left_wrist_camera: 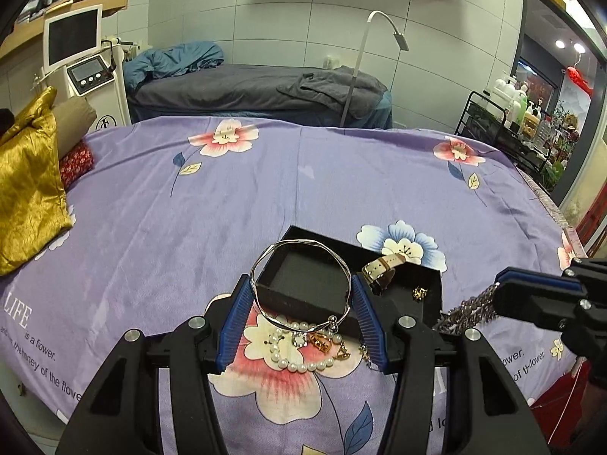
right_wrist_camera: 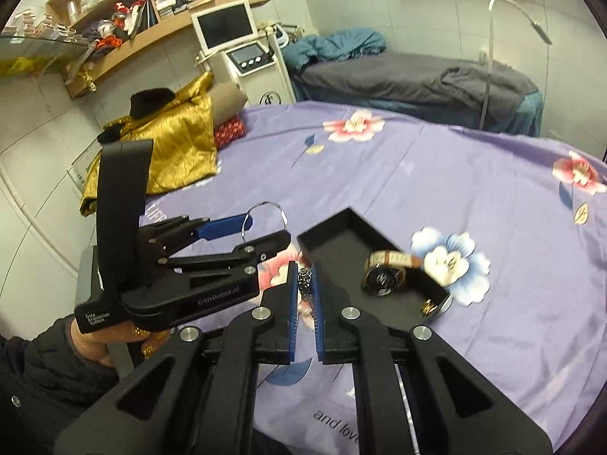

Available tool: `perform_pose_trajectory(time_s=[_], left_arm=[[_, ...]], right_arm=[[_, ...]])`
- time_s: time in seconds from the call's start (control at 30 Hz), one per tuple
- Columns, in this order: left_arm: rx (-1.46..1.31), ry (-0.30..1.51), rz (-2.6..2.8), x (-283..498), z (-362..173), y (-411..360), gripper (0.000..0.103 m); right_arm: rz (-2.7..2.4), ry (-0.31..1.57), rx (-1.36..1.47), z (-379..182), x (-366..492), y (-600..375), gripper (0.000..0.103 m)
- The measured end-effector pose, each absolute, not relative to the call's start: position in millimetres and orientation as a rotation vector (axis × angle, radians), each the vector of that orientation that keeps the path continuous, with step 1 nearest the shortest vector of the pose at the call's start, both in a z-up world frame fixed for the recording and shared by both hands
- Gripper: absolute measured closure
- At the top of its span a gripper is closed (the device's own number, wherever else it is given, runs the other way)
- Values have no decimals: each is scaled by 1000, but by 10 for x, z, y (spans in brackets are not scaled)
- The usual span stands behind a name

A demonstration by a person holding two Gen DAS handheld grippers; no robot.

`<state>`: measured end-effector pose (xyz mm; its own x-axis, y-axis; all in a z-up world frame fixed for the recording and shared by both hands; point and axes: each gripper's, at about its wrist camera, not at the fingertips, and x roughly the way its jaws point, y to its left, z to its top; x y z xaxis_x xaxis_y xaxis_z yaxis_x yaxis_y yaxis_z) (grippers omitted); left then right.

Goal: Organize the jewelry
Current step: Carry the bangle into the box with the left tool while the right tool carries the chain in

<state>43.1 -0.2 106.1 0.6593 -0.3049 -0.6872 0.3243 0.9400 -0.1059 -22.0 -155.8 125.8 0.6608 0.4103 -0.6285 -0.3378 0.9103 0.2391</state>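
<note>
Left wrist view: left hand-held gripper pinched the bangle across its width over the box, ready to drop; right hand-held gripper clamped a chain.

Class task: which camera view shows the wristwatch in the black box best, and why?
The right wrist view: the wristwatch shows its round case and pale strap, lying inside the black box. The left wrist view shows only its strap and buckle, beside the left tool's finger.

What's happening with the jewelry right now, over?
Left gripper shut on silver bangle, above black box. Right gripper shut on metal chain. Watch in box; pearl bracelet loose on bedspread.
</note>
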Motion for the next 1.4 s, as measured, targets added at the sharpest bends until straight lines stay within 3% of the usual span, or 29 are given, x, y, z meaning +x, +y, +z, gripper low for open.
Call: perform_pose_trajectory(time_s=[0.57,1.3,1.4], left_arm=[[23,725,-384,676,1264,-171,51],[40,895,-407,1135,536,-403,51],[56,897,-391,1138,488,-413,39]], right_arm=[[333,648,128,1578,6,-1805,96],[207,864,151,672,417,-1914,95],[197,889,148,571,453,-1924,95]])
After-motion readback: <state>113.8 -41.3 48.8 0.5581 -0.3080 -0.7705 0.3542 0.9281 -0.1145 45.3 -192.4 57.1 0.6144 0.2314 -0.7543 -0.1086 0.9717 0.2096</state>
